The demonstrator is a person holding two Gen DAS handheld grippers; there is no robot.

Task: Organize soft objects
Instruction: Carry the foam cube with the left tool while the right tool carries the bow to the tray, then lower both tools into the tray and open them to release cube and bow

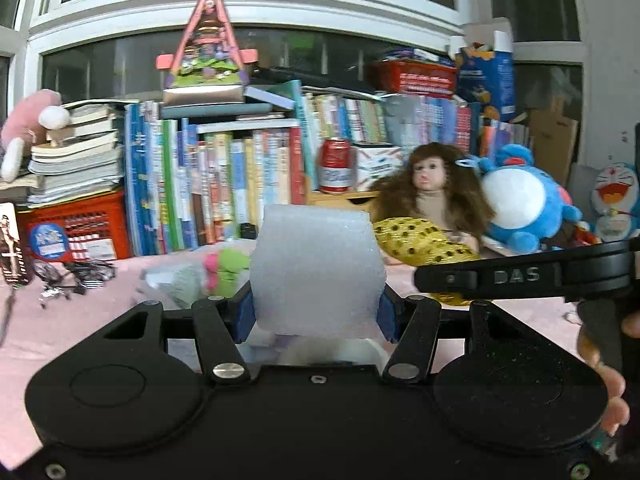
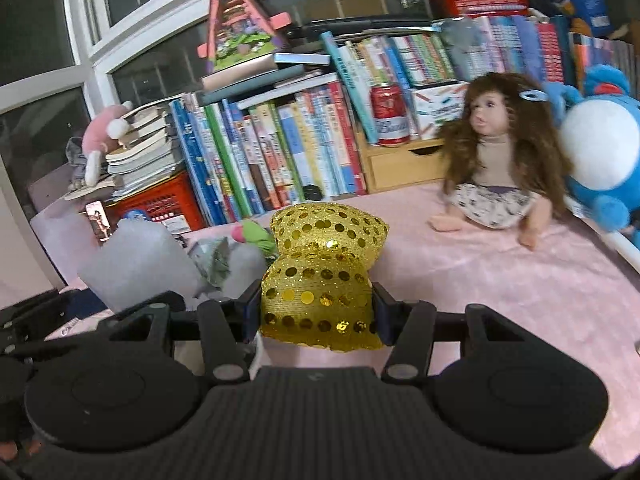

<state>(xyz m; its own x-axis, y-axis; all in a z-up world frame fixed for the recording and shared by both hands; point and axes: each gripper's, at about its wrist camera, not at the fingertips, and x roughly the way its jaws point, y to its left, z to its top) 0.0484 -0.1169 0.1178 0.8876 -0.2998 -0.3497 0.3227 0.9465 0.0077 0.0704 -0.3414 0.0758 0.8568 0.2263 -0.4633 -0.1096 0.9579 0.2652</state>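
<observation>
Gripping from both sides, a white foam block (image 1: 316, 272) is clamped by the left claw (image 1: 316, 314), a gold sequin pillow (image 2: 324, 276) by the right claw (image 2: 318, 312).

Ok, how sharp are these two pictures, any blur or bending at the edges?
Left wrist view: the white foam block in the left gripper is sharp, the brown-haired doll soft; window frames bow. Right wrist view: the gold sequin pouch in the right gripper glints, fairly crisp; bookshelf curves, background blurred.
</observation>
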